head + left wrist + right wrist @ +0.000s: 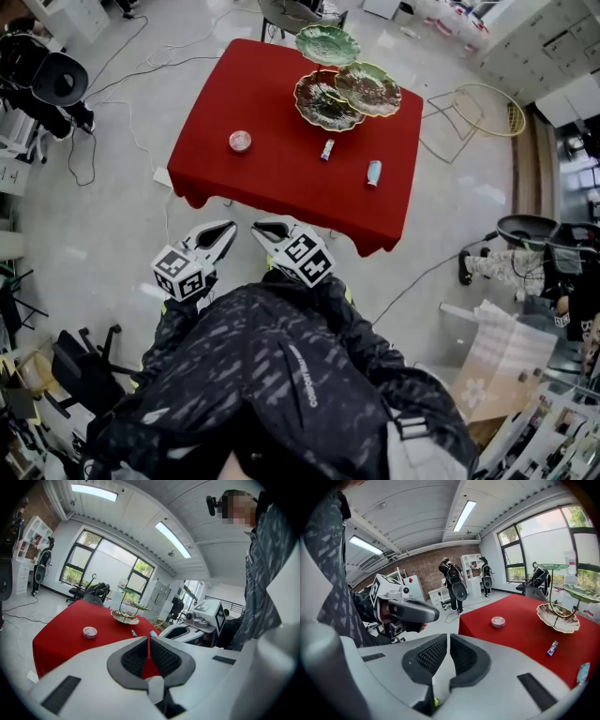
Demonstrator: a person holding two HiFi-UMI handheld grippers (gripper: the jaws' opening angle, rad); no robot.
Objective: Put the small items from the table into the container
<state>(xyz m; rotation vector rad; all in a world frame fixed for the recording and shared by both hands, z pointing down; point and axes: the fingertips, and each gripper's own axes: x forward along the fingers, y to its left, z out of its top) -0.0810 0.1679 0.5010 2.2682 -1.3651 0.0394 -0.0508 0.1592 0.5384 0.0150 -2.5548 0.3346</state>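
Observation:
A red-clothed table (281,159) stands ahead of me. On it lie a small round pink tin (240,142), a small blue-and-white packet (327,149) and a pale blue packet (374,172). A tiered stand of green leaf-shaped dishes (349,89) sits at the table's far right. My left gripper (228,232) and right gripper (260,228) hang side by side short of the table's near edge, both shut and empty. The tin (89,631) and the dish stand (125,616) show in the left gripper view; the tin (498,621), blue-and-white packet (553,648) and pale blue packet (582,673) show in the right gripper view.
A wire-frame stand (473,112) lies on the floor right of the table. Cables (122,84) trail over the floor at left. Chairs and gear crowd the left edge (47,80); boxes and papers (506,366) lie at lower right. Two people (452,585) stand by the brick wall.

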